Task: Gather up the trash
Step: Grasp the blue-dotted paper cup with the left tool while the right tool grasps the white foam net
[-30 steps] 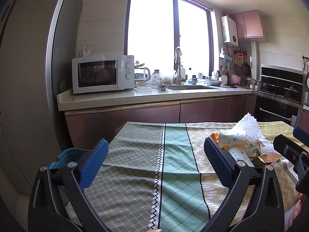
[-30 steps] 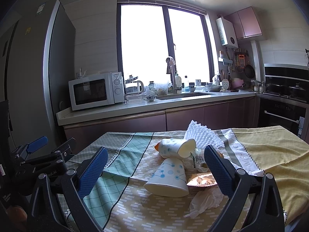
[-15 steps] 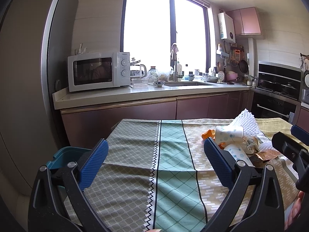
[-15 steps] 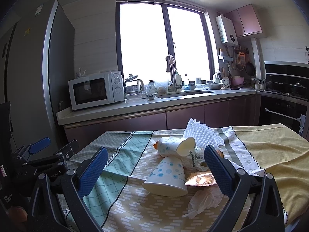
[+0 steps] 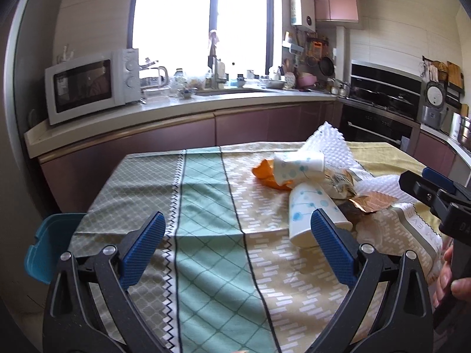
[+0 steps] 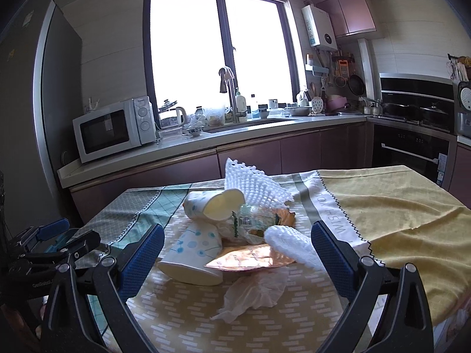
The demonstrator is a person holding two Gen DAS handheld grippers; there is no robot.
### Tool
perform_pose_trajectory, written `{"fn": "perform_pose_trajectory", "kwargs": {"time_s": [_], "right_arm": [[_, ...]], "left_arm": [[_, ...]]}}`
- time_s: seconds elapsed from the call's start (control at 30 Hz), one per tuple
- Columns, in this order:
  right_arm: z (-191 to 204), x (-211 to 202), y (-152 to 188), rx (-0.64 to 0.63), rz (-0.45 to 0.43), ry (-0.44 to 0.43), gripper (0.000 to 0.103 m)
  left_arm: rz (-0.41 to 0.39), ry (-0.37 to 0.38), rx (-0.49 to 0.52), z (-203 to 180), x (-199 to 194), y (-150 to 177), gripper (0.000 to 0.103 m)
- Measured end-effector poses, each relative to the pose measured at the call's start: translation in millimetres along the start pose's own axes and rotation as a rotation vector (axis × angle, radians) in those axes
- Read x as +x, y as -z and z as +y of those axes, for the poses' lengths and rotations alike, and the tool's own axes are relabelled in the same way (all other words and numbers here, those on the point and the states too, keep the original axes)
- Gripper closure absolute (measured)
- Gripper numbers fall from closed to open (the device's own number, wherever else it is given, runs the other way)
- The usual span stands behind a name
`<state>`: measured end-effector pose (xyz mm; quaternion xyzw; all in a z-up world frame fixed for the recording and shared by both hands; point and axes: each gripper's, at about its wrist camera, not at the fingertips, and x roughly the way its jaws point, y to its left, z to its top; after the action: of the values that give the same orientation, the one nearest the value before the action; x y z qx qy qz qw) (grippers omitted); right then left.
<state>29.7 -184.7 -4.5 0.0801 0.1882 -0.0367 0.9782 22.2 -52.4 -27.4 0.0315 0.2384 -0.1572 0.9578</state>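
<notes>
A pile of trash lies on the clothed table [image 6: 397, 206]: two spotted paper cups on their sides [image 6: 191, 256] [image 6: 212, 207], white foam netting [image 6: 253, 185], a copper foil wrapper [image 6: 250, 260], a clear wrapper [image 6: 247, 223] and a crumpled tissue [image 6: 253, 292]. My right gripper [image 6: 237, 257] is open and empty, just short of the pile. My left gripper [image 5: 237, 247] is open and empty over the green stripe, left of the pile; the near cup [image 5: 312, 211] lies by its right finger. An orange peel [image 5: 266, 173] shows there.
A teal bin [image 5: 48, 244] stands on the floor off the table's left edge. Behind the table runs a counter [image 6: 206, 141] with a microwave [image 6: 113, 129], a sink and clutter. An oven [image 6: 412, 147] is at the right.
Both grippers have moved forward toward the pile and tilted down a little. The left one has swung right, so the cups are nearer to it. Nothing was picked up.
</notes>
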Motion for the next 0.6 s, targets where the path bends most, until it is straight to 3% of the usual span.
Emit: {"fn": "perform_pose_trajectory", "kwargs": {"time_s": [0.17, 0.3, 0.5, 0.6], "right_arm": [[-33.1, 11.1, 5.0, 0.015, 0.071, 0.062, 0.009], [-45.0, 20.6, 9.7, -0.004, 0.117, 0.069, 0.016], [-52.3, 33.0, 11.5, -0.02, 0.154, 0.018, 0.038], [-54.0, 35.4, 10.4, -0.01, 0.158, -0.021, 0.06]], "left_arm": [[0.089, 0.108, 0.071, -25.2, 31.7, 6.0, 0.007], [0.178, 0.152, 0.119, -44.8, 56.5, 8.5, 0.02], [0.278, 0.187, 0.124, -55.8, 92.3, 6.4, 0.047], [0.299, 0.201, 0.116, -54.6, 102.7, 4.9, 0.064]]}}
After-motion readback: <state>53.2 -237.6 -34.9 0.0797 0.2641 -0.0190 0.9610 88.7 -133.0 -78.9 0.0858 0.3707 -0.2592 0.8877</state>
